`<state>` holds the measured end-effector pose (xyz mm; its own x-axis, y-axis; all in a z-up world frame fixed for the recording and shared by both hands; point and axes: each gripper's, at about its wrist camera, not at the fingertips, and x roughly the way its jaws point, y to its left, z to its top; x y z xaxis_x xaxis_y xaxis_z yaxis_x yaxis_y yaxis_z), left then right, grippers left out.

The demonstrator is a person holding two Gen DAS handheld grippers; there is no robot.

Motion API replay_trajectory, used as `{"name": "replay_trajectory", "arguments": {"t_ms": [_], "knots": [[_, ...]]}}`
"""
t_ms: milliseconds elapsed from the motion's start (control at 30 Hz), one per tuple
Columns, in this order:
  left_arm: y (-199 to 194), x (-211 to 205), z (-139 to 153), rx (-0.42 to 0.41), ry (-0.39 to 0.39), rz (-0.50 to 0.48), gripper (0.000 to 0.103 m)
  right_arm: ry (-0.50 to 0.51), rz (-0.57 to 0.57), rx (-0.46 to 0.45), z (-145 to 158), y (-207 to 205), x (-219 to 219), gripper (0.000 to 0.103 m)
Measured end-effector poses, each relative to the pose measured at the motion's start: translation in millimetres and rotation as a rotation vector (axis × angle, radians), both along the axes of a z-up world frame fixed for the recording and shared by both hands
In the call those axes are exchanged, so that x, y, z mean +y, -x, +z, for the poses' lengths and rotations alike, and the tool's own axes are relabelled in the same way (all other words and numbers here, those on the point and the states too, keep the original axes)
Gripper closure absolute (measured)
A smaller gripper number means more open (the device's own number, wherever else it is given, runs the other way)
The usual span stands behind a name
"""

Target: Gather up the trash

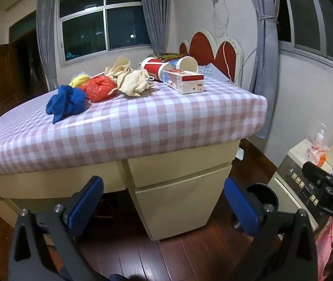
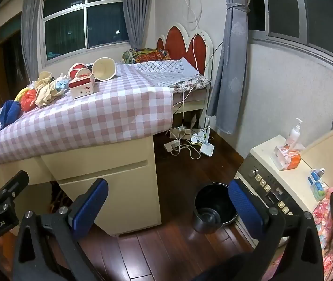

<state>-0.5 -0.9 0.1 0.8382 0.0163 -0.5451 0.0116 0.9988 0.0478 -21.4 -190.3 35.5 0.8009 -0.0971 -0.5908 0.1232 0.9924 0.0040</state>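
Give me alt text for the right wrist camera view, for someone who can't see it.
The open right gripper, holding nothing, faces a checked-cloth table strewn with crumpled bags, a small box and tipped paper cups. A black bucket stands on the wooden floor beside the table.

Before me stood a cream desk (image 1: 180, 171) under a pink checked cloth (image 1: 143, 121). On the cloth lay a blue rag (image 1: 66, 103), a red bag (image 1: 99, 88), beige cloths (image 1: 134, 83), a box (image 1: 185, 82) and paper cups (image 2: 104, 69). A black bin (image 2: 213, 205) sat on the wood floor (image 2: 173, 245).
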Motion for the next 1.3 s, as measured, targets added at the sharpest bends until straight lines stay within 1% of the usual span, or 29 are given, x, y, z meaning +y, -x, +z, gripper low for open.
{"name": "replay_trajectory", "arguments": {"t_ms": [267,333,733,767,1300], "knots": [[2.8,-4.1,2.2,-0.004,0.003,0.007,0.0,0.003,0.005,-0.005,2.7,2.9,3.0,0.0],[1.7,2.5,2.8,-0.003,0.0,0.006,0.0,0.002,0.006,-0.006,3.5,4.2,4.7,0.0],[4.3,5.9,7.1,-0.006,0.014,0.004,0.0,0.004,0.01,-0.003,8.5,6.8,-0.6,0.0],[4.4,5.8,7.3,-0.006,0.012,0.004,0.0,0.012,0.012,-0.006,5.1,1.9,1.7,0.0],[5.9,5.4,8.0,-0.007,0.012,0.005,0.0,0.009,0.014,-0.004,5.6,2.7,2.6,0.0]]}}
